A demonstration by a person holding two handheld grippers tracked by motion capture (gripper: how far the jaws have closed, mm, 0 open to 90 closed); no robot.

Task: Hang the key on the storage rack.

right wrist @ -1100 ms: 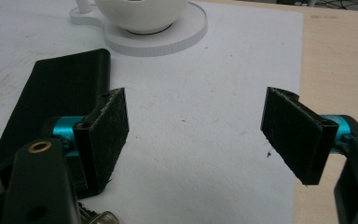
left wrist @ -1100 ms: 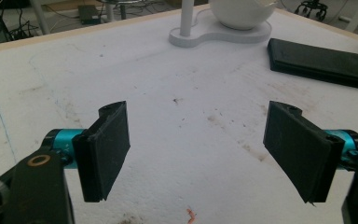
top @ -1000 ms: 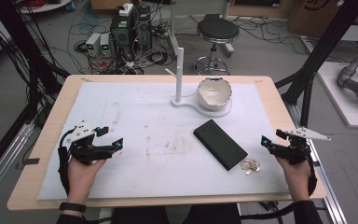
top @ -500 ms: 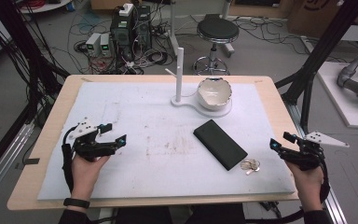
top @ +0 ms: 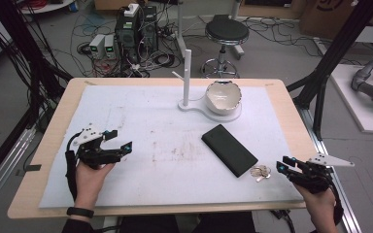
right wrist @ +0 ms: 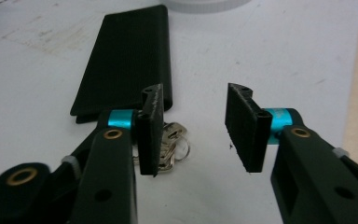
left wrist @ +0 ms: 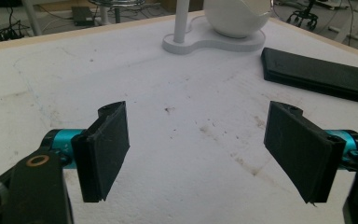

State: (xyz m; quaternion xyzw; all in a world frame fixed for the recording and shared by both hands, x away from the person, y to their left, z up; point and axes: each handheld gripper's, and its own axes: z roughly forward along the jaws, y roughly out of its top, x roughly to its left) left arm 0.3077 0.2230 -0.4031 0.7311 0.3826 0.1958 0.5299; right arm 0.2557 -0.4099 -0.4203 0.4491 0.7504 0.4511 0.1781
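Shiny metal keys (top: 261, 171) beside a matt black case (top: 229, 150) (finely ribbed).

High view down onto table (top: 141, 104); gripper views low, close, sharing black case (right wrist: 130, 56).

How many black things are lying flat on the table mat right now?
1. A black case lies slantwise on the white mat, right of centre, below the white bowl. A bunch of keys sits at its near right corner, just ahead of the right gripper.
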